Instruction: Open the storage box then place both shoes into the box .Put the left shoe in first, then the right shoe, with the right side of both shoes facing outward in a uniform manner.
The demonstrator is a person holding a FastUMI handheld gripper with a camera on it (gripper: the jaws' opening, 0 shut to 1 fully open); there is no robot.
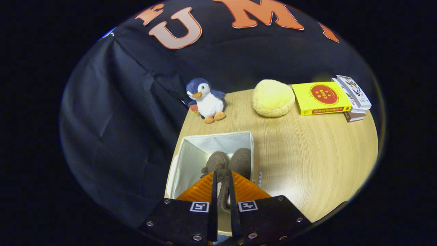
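Note:
A white fabric storage box [191,147] stands open on the wooden table [307,153], just ahead of my fingers. Two brown fuzzy shoes lie side by side in it, toes pointing away from me. The nearer-left shoe [216,162] has laces showing, and its rear part runs back between my fingertips. The other shoe [241,159] rests against the box's right wall. My gripper [222,176] hovers over the near end of the box, its fingers [214,184] drawn close together and pressing on that brown shoe's rear part from both sides.
Beyond the box a plush penguin [207,99] stands near the table's far left edge. A yellow round cushion [273,98] and a stack of books [322,97] lie at the far right. The black cloth wall hangs to the left.

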